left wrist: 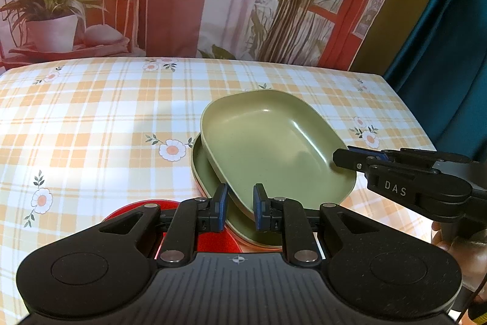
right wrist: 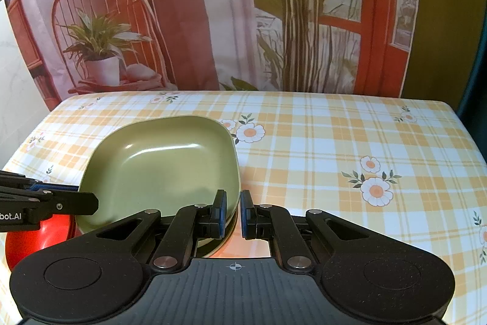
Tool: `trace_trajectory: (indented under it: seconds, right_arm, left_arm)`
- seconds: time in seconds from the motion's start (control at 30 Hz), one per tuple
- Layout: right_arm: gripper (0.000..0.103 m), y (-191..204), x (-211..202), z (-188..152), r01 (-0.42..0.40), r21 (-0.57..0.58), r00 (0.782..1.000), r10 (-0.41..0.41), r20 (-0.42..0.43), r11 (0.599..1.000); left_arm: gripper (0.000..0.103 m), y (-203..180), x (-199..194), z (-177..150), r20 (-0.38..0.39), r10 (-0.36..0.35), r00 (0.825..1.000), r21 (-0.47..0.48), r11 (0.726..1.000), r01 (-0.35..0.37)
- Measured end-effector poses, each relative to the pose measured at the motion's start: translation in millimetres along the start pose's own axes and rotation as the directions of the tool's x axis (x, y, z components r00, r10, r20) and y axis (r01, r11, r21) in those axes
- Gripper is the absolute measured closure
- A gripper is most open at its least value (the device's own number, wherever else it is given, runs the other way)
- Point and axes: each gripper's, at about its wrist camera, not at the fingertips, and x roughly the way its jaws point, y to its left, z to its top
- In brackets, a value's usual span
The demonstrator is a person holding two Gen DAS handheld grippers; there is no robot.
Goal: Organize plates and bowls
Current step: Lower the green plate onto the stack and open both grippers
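Right claw [right wrist: 233, 213] narrow, pinching rim of tilted green bowl [right wrist: 164, 166]. Left claw [left wrist: 240, 210] parted, straddling bowl edge. Green plate [left wrist: 204, 172] beneath, on desk [left wrist: 91, 118].

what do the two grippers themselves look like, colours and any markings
Both are matte black, with ribbed bodies, round side discs, silver pivot screws and a small crosshair mark. The left gripper and right gripper have blue-padded fingers. White lettering reads "DAS" on the right one and "bot.AI" on the left. A thin cable shows near the right gripper's handle.
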Motion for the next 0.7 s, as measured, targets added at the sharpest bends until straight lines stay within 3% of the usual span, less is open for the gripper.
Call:
trace_trajectory:
  seconds: [0.7]
  right_arm:
    - [0.094, 4.9, 6.5, -4.7, 0.01, -0.04, 1.0, -0.011, -0.028, 0.999]
  left_arm:
    - [0.084, -0.5, -0.2, -2.2, -0.019, 0.011, 1.0, 0.016, 1.0, -0.011]
